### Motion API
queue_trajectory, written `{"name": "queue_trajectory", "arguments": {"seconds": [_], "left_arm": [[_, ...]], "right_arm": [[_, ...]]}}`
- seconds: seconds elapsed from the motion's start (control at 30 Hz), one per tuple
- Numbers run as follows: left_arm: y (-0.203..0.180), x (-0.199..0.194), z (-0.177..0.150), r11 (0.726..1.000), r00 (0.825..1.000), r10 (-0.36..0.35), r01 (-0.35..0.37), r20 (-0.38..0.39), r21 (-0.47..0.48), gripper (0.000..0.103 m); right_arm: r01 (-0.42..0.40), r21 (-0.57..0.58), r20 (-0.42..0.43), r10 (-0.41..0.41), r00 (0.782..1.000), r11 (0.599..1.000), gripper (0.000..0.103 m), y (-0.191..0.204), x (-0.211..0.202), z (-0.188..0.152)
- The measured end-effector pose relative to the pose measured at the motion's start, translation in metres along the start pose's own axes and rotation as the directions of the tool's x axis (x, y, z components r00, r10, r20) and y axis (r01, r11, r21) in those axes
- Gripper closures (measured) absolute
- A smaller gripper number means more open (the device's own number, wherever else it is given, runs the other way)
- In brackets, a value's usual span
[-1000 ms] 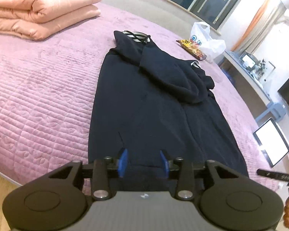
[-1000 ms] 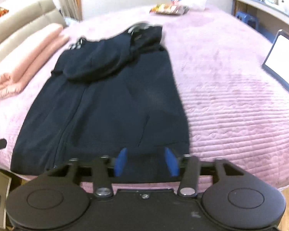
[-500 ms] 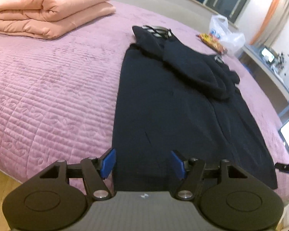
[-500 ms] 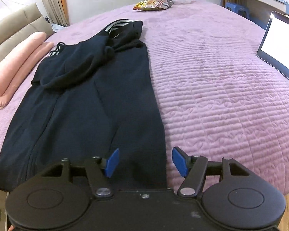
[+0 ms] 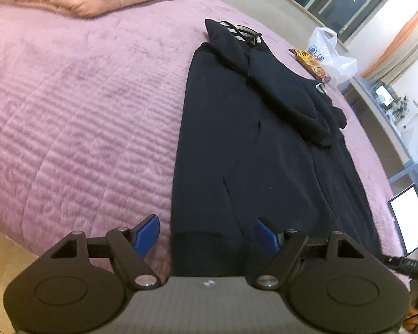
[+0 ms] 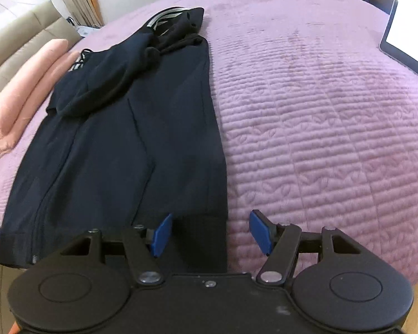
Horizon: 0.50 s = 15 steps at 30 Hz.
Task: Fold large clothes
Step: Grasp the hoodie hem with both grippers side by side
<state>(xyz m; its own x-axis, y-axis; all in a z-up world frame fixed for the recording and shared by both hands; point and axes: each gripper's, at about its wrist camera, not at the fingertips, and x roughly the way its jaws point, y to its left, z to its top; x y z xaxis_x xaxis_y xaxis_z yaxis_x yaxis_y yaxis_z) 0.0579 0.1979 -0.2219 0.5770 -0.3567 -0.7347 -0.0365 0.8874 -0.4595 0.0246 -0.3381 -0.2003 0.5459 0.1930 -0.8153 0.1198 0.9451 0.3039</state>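
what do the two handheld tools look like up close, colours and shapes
Both look alike: the left tool and the right tool each have two blue flat pads on black angled linkage arms with silver pivot pins, and a round black disc on either side. The left body has a grey ribbed top with a small logo; the right body is plain black with a centre screw.

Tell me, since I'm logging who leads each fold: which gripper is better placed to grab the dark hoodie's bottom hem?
Neither clearly: the fold likely needs both. The left gripper, jaws opening, straddles the hoodie's left hem corner; the right gripper, open, straddles the right corner. Neither pinches cloth yet.
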Motion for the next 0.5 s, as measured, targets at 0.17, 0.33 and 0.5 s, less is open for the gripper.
{"name": "queue_trajectory", "arguments": {"seconds": [0.17,0.33,0.5], "left_arm": [[0.013,0.006,-0.009,0.996,0.998,-0.057,0.056,-0.006,-0.065,0.022],[0.009,0.012,-0.015,0.992,0.992,-0.121,0.119,-0.043,-0.048,0.017],[-0.009,0.020,-0.025,0.997,0.997,-0.052,0.055,-0.056,0.052,0.080]], "right_arm": [[-0.061,-0.042,-0.047,0.059,0.997,0.997,0.033,0.008,-0.001,-0.007],[-0.109,-0.016,-0.048,0.108,0.993,0.994,0.071,0.010,-0.002,-0.012],[-0.249,0.133,-0.052,0.258,0.965,0.959,0.088,0.000,0.006,-0.015]]}}
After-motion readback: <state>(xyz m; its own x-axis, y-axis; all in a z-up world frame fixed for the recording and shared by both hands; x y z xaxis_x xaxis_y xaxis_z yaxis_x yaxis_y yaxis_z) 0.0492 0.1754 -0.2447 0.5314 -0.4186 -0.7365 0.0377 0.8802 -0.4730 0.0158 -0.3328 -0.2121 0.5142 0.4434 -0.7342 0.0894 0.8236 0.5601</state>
